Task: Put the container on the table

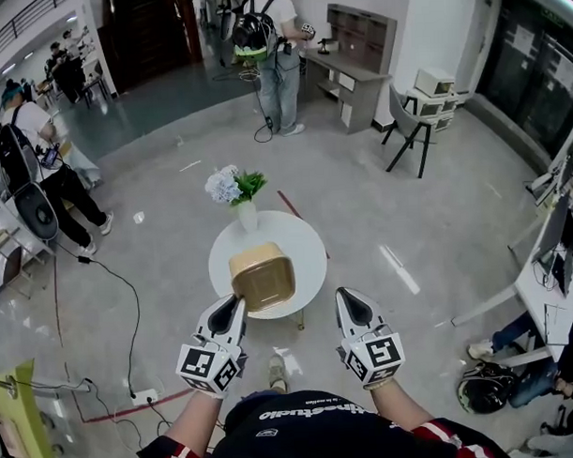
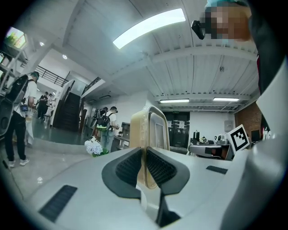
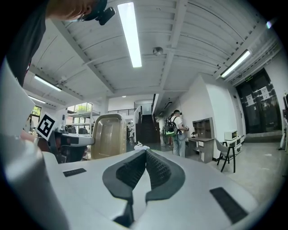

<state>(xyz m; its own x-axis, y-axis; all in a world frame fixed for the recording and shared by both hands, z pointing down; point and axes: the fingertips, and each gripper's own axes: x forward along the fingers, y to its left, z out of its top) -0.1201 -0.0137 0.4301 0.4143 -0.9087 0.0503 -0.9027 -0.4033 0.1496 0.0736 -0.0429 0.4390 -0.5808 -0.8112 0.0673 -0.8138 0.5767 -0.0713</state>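
While the tan plastic container [image 1: 262, 279] hangs in the air, pinched at its near edge by the left gripper [image 1: 235, 302], the head view shows it jutting ahead of those fingertips, apparently over the near half of a round white table [image 1: 309, 243]. A vase of flowers [image 1: 245, 212] stands on the far part of the tabletop, beyond the container. The right gripper [image 1: 348, 299] hovers off to the container's right, carrying nothing.

Seen from the left gripper view, the two ribbed pads [image 2: 129, 166] clamp a thin wall of the container [image 2: 150, 128], which rises edge-on straight ahead of the fingers. The flowers [image 2: 93, 147] sit low and to the left of them. The hold covers only a narrow strip at one edge, so the weight hangs forward of the pads. A jolt or a tilt could make the container pivot or slide out.

Seen from the right gripper view, the right gripper [image 3: 146, 152] has its jaws pressed together with nothing between them. The container [image 3: 109, 134] shows to the left of its fingers, well apart.

Judged from here, letting go early, or with the base short of the tabletop's near rim, could send the container tipping to the floor. Pushing it too far ahead of the fingertips could knock the vase. The small top leaves little margin either way.
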